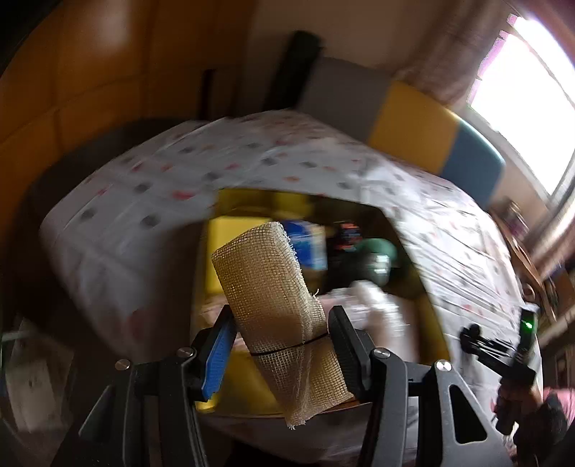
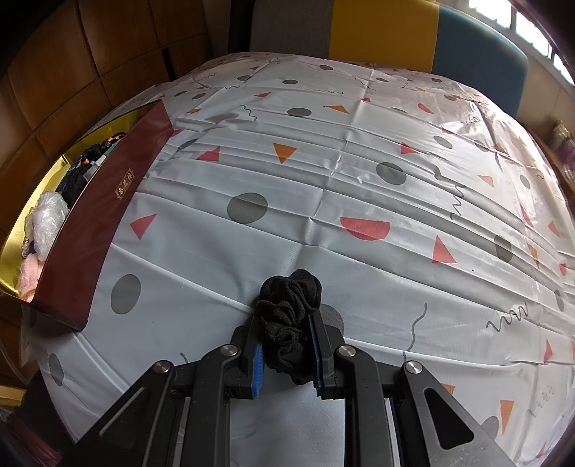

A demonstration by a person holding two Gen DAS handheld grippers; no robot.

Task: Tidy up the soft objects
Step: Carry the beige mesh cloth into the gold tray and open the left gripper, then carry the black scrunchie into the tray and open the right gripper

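Note:
In the left wrist view my left gripper [image 1: 280,316] is shut on a beige mesh-wrapped bundle [image 1: 266,273] tied with a thin black band. It hangs tilted over an open gold-lined box [image 1: 230,201]. The picture is smeared by motion. Inside the box lie a blue packet [image 1: 305,244], a green item [image 1: 377,251] and something white [image 1: 373,298]. In the right wrist view my right gripper [image 2: 287,323] is shut on a crumpled black fabric piece [image 2: 287,309], low over the patterned tablecloth [image 2: 359,179]. The right gripper [image 1: 503,355] also shows at the left view's right edge, held by a hand.
The box [image 2: 93,215] has a maroon outer wall and stands at the table's left edge, holding white, pink and dark soft items. Chair backs in grey, yellow [image 2: 381,32] and blue stand behind the table. Wooden cabinets [image 2: 54,72] line the left side.

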